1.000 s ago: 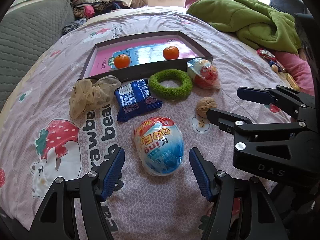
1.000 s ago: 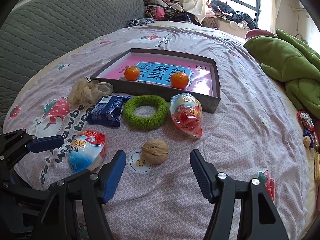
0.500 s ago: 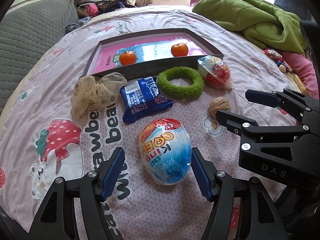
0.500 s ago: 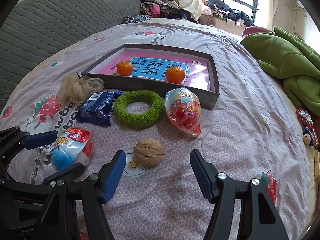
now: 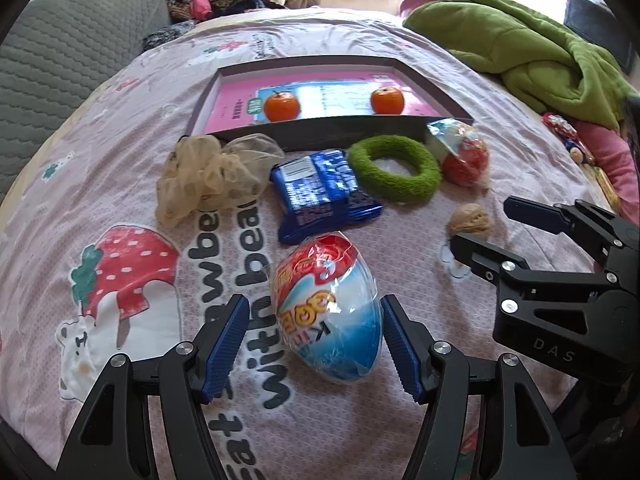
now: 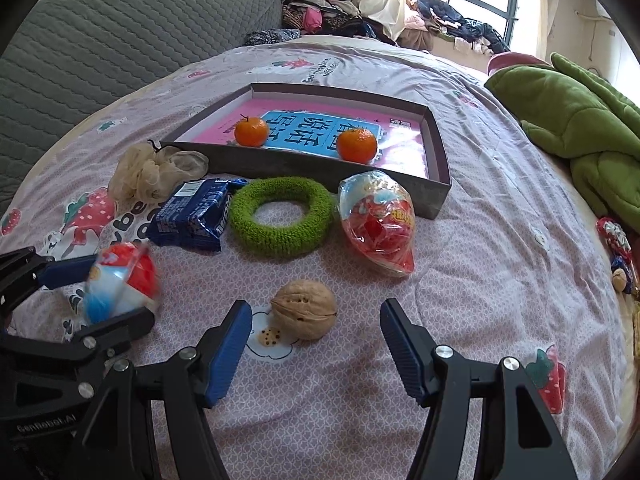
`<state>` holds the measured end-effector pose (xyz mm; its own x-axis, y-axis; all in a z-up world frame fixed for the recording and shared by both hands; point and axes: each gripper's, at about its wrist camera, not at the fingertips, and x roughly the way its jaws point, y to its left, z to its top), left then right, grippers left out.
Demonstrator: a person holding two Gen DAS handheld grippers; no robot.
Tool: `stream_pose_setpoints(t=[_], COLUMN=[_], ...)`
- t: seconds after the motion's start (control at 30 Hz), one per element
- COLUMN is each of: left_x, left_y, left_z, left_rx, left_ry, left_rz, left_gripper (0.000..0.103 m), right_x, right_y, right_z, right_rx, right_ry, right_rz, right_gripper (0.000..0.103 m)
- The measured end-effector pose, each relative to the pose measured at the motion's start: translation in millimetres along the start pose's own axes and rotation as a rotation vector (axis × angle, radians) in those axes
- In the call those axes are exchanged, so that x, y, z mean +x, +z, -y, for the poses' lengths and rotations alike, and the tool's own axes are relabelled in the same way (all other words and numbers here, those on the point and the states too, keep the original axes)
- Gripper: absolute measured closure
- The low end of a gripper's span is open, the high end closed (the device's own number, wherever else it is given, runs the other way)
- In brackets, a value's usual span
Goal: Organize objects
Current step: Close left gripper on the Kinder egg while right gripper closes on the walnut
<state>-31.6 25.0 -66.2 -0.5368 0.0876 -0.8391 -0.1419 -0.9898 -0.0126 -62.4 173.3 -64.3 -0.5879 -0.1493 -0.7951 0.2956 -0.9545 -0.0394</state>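
A blue, white and red wrapped toy egg [image 5: 326, 308] lies on the pink bedsheet between the jaws of my left gripper [image 5: 314, 344]. That gripper is open; its left pad stands clear and its right pad is close beside the egg. In the right wrist view the egg [image 6: 120, 280] shows blurred between the left gripper's fingers [image 6: 68, 270]. My right gripper [image 6: 314, 350] is open, with a walnut [image 6: 305, 309] just ahead of its fingertips. The walnut [image 5: 469, 220] is also in the left wrist view, beside the right gripper [image 5: 500, 232].
A dark tray [image 6: 304, 166] with a pink book and two oranges [image 6: 251, 131] sits further back. In front of it lie a beige scrunchie [image 6: 152, 172], a blue snack packet [image 6: 192, 216], a green ring [image 6: 282, 216] and a red toy egg [image 6: 378, 224]. A green blanket [image 6: 580, 128] lies right.
My left gripper has moved forward and a little down, so the blue egg now lies between its jaws. The right gripper has hardly moved.
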Motion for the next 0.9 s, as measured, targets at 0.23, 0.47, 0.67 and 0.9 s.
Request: stream_pose_setpoints(t=[0.23,0.47,0.67,0.9], left_x=[6.5,8.1,10.2,9.0], left_y=[-0.9,-1.4,-1.0,-1.5], left_z=[-8.1,-14.8,-22.5,-23.9], left_rx=[-0.022,-0.047,-0.079,-0.079], left_ry=[0.001,-0.024,-0.020,-0.029], left_rz=[-0.008,-0.009,-0.006,0.006], left_gripper=[0.034,0.034,0.034,0.043], right_x=[5.7,14.1,13.2,14.9], right_y=[-0.6,-1.0,-0.8,-1.9], right_z=[-1.2,-1.9,-1.5,-5.6], right_rx=[0.003,0.011,0.013,-0.001], right_ry=[-0.007,-0.011,0.002,0.023], right_rz=[-0.005,-0.012,0.000,-0.003], right_gripper=[0.037,0.037,0.048,0.062])
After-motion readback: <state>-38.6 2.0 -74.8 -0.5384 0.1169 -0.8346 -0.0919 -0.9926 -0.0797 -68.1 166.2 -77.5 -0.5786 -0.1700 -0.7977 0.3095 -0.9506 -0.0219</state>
